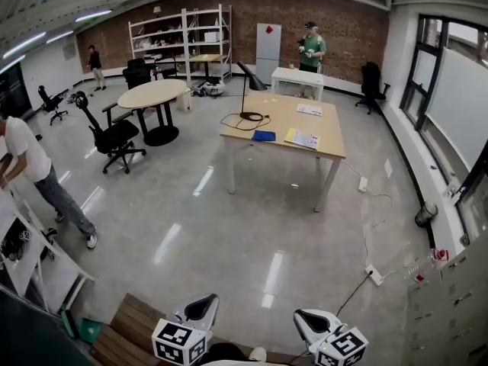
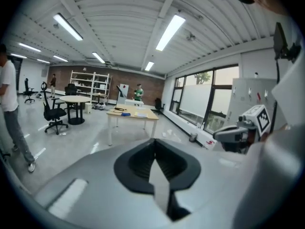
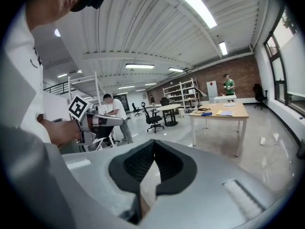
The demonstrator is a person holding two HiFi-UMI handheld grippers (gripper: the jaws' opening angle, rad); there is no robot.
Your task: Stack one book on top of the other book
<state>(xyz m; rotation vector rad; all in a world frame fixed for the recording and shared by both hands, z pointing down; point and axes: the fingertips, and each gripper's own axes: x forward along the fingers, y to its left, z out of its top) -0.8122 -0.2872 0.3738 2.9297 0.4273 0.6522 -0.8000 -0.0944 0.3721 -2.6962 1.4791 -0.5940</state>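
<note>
Books, two of them, lie on the far wooden worktop [image 1: 328, 139] in the head view: a blue book [image 1: 264, 136] and a yellow-and-white book [image 1: 302, 138], near each other but apart. The left tongs [image 1: 200, 309] and right tongs [image 1: 313, 322] sit at the bottom edge, well apart from the worktop.

In the left gripper view, the left tongs are closed on nothing, and the worktop stands distant beyond them.

In the right gripper view, the right tongs are likewise closed and empty, with the blue book a small patch on the worktop.

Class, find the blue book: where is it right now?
In the head view, the blue book lies on the wooden table near its front edge, left of the yellow-and-white book and just in front of the coiled black cable.
</note>
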